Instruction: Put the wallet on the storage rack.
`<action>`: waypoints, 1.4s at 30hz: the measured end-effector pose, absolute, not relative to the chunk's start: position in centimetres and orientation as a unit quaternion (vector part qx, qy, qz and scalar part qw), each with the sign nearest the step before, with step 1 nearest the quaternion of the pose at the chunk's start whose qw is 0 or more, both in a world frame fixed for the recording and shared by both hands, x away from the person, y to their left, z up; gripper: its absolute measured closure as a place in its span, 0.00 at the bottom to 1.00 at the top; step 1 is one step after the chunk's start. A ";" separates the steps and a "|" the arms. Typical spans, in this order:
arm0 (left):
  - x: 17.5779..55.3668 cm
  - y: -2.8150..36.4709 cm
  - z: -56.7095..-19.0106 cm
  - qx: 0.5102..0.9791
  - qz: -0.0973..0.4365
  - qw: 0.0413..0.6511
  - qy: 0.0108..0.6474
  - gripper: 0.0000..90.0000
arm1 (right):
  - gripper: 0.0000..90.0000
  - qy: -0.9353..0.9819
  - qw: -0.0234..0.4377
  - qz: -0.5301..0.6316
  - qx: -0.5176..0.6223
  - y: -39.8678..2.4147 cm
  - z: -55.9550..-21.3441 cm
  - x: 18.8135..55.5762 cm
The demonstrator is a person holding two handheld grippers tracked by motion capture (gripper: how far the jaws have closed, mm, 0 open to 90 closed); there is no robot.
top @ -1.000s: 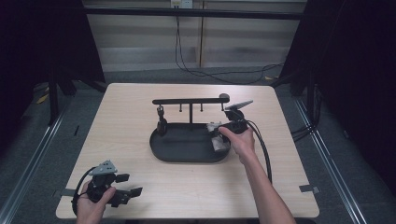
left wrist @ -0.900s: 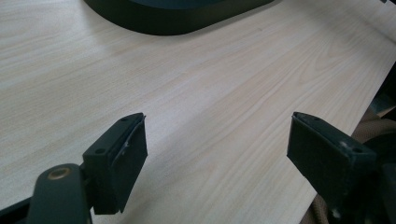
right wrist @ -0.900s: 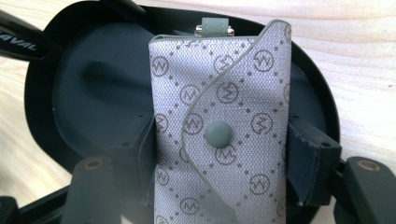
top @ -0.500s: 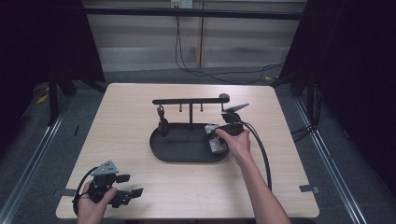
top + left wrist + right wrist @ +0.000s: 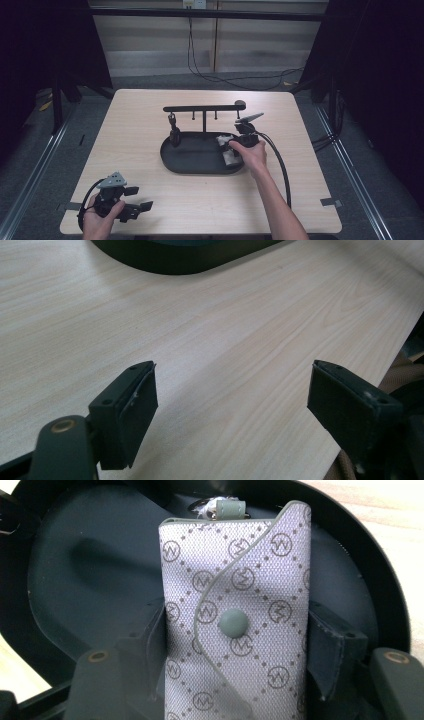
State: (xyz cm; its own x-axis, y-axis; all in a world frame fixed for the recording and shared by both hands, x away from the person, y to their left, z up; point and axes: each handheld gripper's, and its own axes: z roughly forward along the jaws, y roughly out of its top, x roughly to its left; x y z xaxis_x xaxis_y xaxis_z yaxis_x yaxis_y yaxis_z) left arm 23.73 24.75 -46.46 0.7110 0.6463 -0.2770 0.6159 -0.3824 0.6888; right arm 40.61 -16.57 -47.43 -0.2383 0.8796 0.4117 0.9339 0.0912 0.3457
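A grey patterned key pouch [image 5: 235, 605] with a snap button stands between the jaws of my right gripper [image 5: 235, 645], just above the black oval tray [image 5: 90, 565]. Both pads lie against the pouch's sides, though the jaws have just been opening a little. In the high view the right gripper [image 5: 230, 150] holds the pouch [image 5: 223, 141] over the tray's [image 5: 190, 162] right end. My left gripper [image 5: 137, 200] rests open near the table's front left corner. Nothing sits between its jaws [image 5: 232, 395], which show bare wood.
A black rack [image 5: 202, 108] with hooks rises from the tray's far edge. A dark item [image 5: 174, 134] hangs at the rack's left end. The tray's rim [image 5: 175, 255] lies beyond the left jaws. The right gripper's cable [image 5: 280, 170] trails toward the front.
The right hand with the pouch has shifted slightly left, further over the tray. The left hand has stayed put.
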 end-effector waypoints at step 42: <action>23.8 25.1 -46.3 0.826 0.016 0.415 0.382 0.22 | 0.29 -0.763 -0.013 -0.323 -0.559 -16.2 -46.1 39.3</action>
State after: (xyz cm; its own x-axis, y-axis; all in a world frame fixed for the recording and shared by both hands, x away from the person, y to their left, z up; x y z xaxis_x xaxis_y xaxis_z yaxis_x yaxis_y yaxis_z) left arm 23.85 25.06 -46.33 0.7075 0.6441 -0.2908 0.6176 -0.3635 0.6974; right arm 39.34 -16.16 -46.07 -0.3742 0.8621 0.3417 0.8452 0.1654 0.5083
